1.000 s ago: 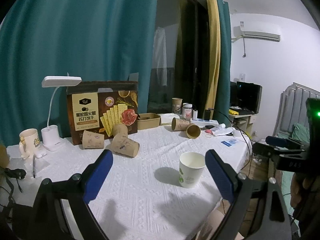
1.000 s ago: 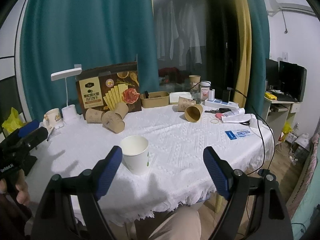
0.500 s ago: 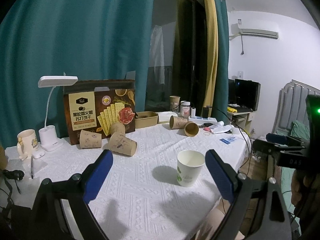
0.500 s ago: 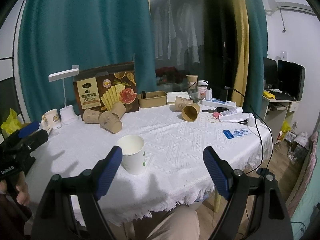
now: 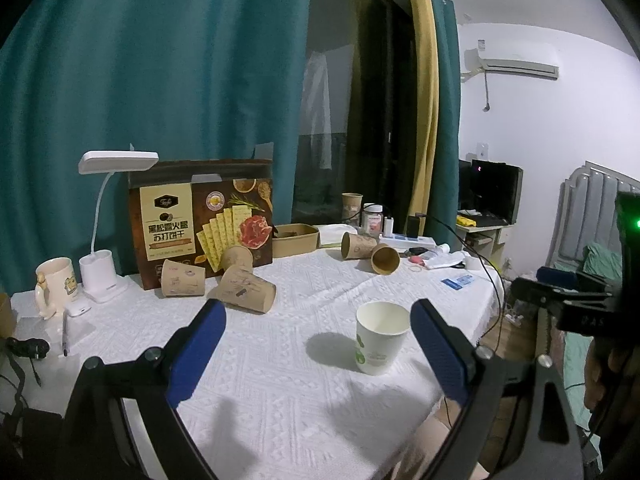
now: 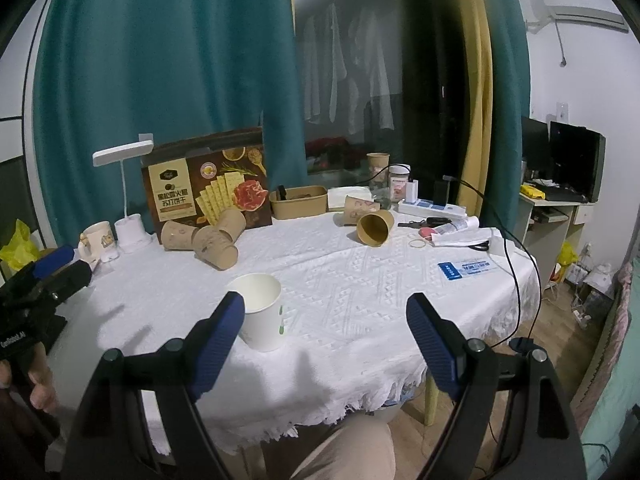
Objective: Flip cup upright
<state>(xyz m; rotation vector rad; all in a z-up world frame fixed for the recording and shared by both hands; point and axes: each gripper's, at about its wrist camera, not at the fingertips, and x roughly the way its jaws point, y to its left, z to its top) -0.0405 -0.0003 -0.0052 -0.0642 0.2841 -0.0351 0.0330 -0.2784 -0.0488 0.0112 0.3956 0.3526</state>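
Teal curtains [image 5: 152,80], dark window [image 5: 352,112]

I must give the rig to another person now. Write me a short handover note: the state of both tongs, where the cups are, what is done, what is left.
Left tongs: open, empty, held above the table.
Right tongs: open, empty, also clear of everything.
White paper cup with green print: upright on the white tablecloth, near the front edge. This one looks done.
Brown paper cups lying on their sides: three beside the cracker box, e.g.; two further right, e.g..
Left: if those count, stand them upright.
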